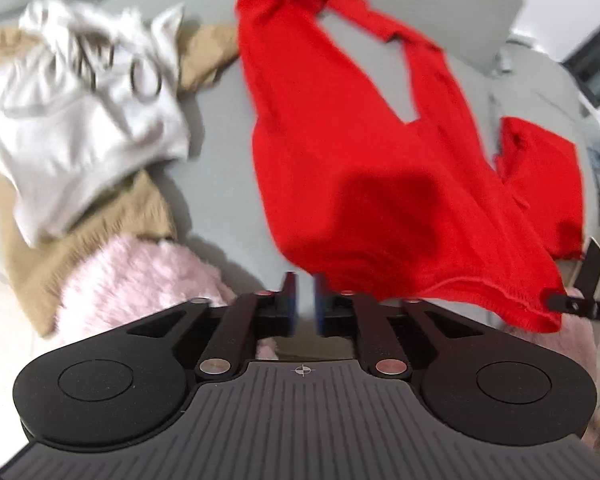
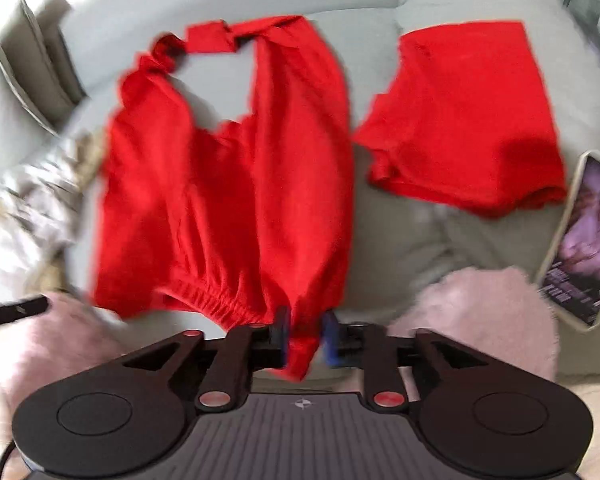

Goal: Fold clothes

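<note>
In the left wrist view, a red halter top (image 1: 340,152) lies spread on a grey sofa (image 1: 216,120), its neck straps knotted at the far end and its hem nearest the camera. The left gripper (image 1: 305,304) hangs just over the near hem, jaws parted narrowly with nothing between the blue pads; the hem edge lies just right of them. To the left sits a heap of clothes: a white printed garment (image 1: 80,120) on top of a tan knit (image 1: 92,216), with pink fluffy fabric (image 1: 140,280) nearest. A second red piece (image 1: 540,184) lies to the right, and the tip of the right gripper (image 1: 572,300) shows at the hem's right corner.

In the right wrist view, the red halter top (image 2: 228,184) lies flat, gathered elastic hem toward the camera. The right gripper (image 2: 306,332) stands part-way open with a fold of the hem hanging between its pads; whether they still pinch it is not clear. The folded red piece (image 2: 464,120) rests apart on the right, beside a phone (image 2: 580,240) with a lit screen.
</note>
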The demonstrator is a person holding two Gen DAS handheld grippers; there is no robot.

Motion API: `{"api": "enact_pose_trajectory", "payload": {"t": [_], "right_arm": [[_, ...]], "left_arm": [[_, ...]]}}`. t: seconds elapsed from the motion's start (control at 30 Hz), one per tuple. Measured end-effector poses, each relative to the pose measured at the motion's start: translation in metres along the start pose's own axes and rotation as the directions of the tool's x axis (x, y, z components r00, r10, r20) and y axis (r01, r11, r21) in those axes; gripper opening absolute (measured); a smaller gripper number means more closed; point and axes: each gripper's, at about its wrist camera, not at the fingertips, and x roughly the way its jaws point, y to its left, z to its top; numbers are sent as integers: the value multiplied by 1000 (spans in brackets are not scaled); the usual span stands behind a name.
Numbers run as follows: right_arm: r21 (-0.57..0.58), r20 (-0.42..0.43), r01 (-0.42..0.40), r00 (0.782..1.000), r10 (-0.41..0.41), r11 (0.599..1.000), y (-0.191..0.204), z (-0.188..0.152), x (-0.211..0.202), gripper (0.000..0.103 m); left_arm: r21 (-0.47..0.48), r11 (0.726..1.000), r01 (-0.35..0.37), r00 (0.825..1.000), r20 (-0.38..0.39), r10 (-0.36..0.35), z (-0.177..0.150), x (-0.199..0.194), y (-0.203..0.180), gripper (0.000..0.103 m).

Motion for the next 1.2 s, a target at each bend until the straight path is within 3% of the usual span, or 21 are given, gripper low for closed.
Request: {"api": "enact_pose_trajectory", "payload": {"t": [0.07, 0.17, 0.27, 0.53, 0.6, 0.63, 0.73, 0.87, 1.0, 1.1, 1.17, 1.2], "right_arm": [[13, 35, -36, 999, 36, 999, -2, 4, -1, 47], [44, 80, -81, 994, 77, 996, -12, 14, 3, 47], [103, 113, -81, 991, 69, 991, -31, 27, 13, 46], [174, 36, -45, 999, 40, 984, -58, 45, 60, 41], [168, 12, -35, 999, 34, 985, -56, 46, 70, 41], [168, -9, -22, 1000, 24, 986, -55, 46, 75, 41], [156, -33, 8, 999, -3, 988, -50, 45, 82, 41], [119, -55, -2, 998, 8, 993, -42, 43, 79, 42], [72, -63, -4, 998, 9, 997, -35, 39, 78, 47], [70, -62, 12, 998, -8, 997, -31, 36, 73, 50], [54, -39, 13, 999, -11, 998, -32, 31, 59, 55], [47, -29, 12, 1000, -11, 999, -32, 30, 54, 60]], "left_arm": [[-59, 998, 2, 1000, -4, -2, 2, 12, 0, 36], [-98, 995, -7, 1000, -13, 6, 8, 30, -2, 38], [-115, 993, -19, 1000, -2, 19, 12, 42, -3, 41], [-111, 994, -21, 1000, -23, 18, 15, 78, -5, 40], [-72, 997, -15, 1000, -2, 15, 14, 84, -11, 24], [-57, 998, -10, 1000, 3, 10, 14, 84, -13, 3], [-54, 999, -4, 1000, -4, 4, 14, 75, -16, 3], [-157, 987, 24, 999, -41, -31, 19, 20, -4, 3], [-100, 994, -52, 996, -72, 45, 24, 12, 6, 6], [-55, 980, -193, 969, -169, 182, 19, 44, 14, 11], [-33, 971, -235, 958, -176, 226, 9, 46, 17, 22], [-32, 975, -220, 963, -164, 212, 5, 44, 17, 27]]}}
